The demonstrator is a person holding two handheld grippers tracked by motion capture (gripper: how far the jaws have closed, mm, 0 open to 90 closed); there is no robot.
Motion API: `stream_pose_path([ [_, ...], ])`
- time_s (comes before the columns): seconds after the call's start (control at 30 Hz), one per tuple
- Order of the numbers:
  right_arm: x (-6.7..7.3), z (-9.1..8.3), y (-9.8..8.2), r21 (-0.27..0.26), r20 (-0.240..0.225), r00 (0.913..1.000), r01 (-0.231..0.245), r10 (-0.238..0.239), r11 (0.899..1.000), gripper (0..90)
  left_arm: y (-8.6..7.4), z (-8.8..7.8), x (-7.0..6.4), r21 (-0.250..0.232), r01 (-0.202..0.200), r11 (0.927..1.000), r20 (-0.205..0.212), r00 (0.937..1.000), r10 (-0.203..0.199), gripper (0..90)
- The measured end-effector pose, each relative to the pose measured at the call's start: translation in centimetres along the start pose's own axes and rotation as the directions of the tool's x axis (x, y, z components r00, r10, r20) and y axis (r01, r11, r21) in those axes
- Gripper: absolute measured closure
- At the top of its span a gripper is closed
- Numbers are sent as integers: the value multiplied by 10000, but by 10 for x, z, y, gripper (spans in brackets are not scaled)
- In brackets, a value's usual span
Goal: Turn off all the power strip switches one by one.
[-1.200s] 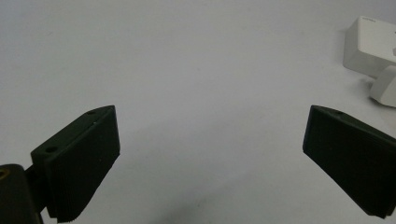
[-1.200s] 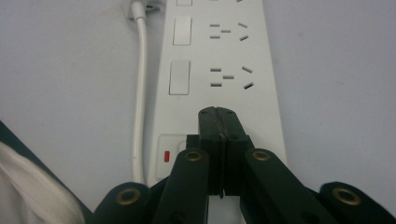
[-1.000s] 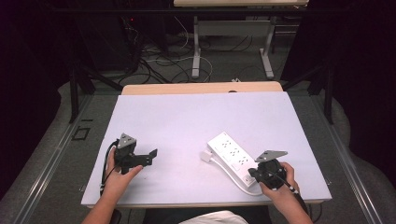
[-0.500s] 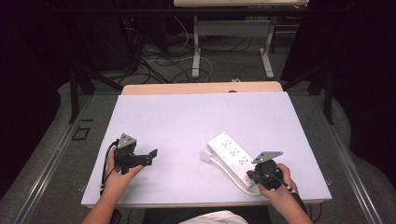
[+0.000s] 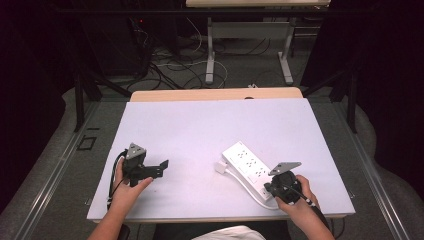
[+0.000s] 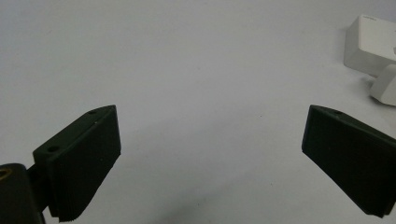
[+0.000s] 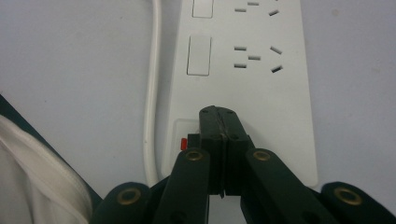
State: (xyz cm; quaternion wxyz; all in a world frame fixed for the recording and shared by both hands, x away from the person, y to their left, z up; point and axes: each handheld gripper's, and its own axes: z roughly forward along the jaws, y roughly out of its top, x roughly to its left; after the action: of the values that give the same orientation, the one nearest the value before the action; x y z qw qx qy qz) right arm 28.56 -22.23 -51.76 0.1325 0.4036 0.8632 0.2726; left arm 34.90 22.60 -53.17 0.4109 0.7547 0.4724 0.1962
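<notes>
A white power strip (image 5: 248,166) lies slantwise on the white table (image 5: 200,130), right of centre, with its white cord (image 5: 260,197) looping off its near end. My right gripper (image 5: 270,189) is shut, its jaws pressed flat together, tips down on the strip's near end. In the right gripper view the closed tips (image 7: 218,114) rest over a switch with a red edge (image 7: 183,143) on the power strip (image 7: 247,70). My left gripper (image 5: 164,166) rests on the table at the left, open. Its jaws stand wide apart over bare table in the left gripper view (image 6: 210,154).
A white plug (image 5: 221,167) lies at the strip's left side, also seen far right in the left gripper view (image 6: 385,84). A wooden table edge (image 5: 215,94) shows behind the white top. Cables and desk legs (image 5: 210,55) stand on the floor beyond.
</notes>
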Motion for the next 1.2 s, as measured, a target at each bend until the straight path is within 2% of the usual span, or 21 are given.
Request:
stream_pose_path([
  [0.13,1,1,0,83,-130,9995,-270,271,9996,900,0,1,-1,-83,16,10000,-35,10000,-16,45],
  [0.27,-1,2,1,146,-159,9997,-197,199,9997,900,0,1,0,-88,-158,9998,-74,9998,157,45],
  [0.43,1,3,3,275,-50,10000,4,-3,9996,900,0,1,-1,-91,-42,9999,-9,10000,42,45],
  [0.53,1,4,4,340,20,9999,164,-165,9993,900,0,1,-1,-66,-128,9999,-46,9999,128,45],
  [0.67,3,5,5,363,15,10000,25,-25,9993,900,0,1,-1,-76,-104,9999,-44,9999,103,45],
  [0.7,5,5,6,465,206,9991,357,-367,9983,900,0,1,-1,-72,-106,9999,-57,9999,105,45],
  [0.73,5,5,6,465,206,9991,357,-367,9983,900,0,1,-1,-77,-101,9999,-60,9999,101,45],
  [0.77,7,6,6,419,369,9991,181,-196,9990,900,0,1,-1,-73,-99,9999,-46,9999,99,45],
  [0.8,7,5,6,420,367,9990,255,-271,9988,900,0,1,-1,-77,-101,9999,-58,9999,101,45],
  [0.83,5,4,5,388,121,9999,62,-66,9992,900,0,1,-1,-75,-105,9999,-51,9999,105,45],
  [0.93,4,4,4,202,180,9998,124,-128,9997,900,-1,1,-1,-101,18,9999,-52,10000,-18,45],
  [0.97,4,1,3,108,119,9999,-56,55,9999,900,0,0,1,30,-64,10000,-26,10000,64,45],
  [1.0,4,2,3,-62,89,10000,-23,24,10000,900,0,0,1,2,-79,10000,-45,10000,79,45],
  [1.07,3,1,2,-63,107,9999,77,-76,10000,900,0,0,1,-7,-80,10000,-37,10000,80,45],
  [1.13,5,2,3,-175,63,9998,-160,161,9997,900,0,0,0,15,10,10000,-9,10000,-10,45],
  [1.17,4,0,4,-226,84,9999,91,-89,9997,900,0,0,0,11,11,10000,1,10000,-11,45],
  [1.2,4,0,4,-226,84,9999,91,-89,9997,900,-1,1,0,-109,0,9999,-33,10000,0,45],
])
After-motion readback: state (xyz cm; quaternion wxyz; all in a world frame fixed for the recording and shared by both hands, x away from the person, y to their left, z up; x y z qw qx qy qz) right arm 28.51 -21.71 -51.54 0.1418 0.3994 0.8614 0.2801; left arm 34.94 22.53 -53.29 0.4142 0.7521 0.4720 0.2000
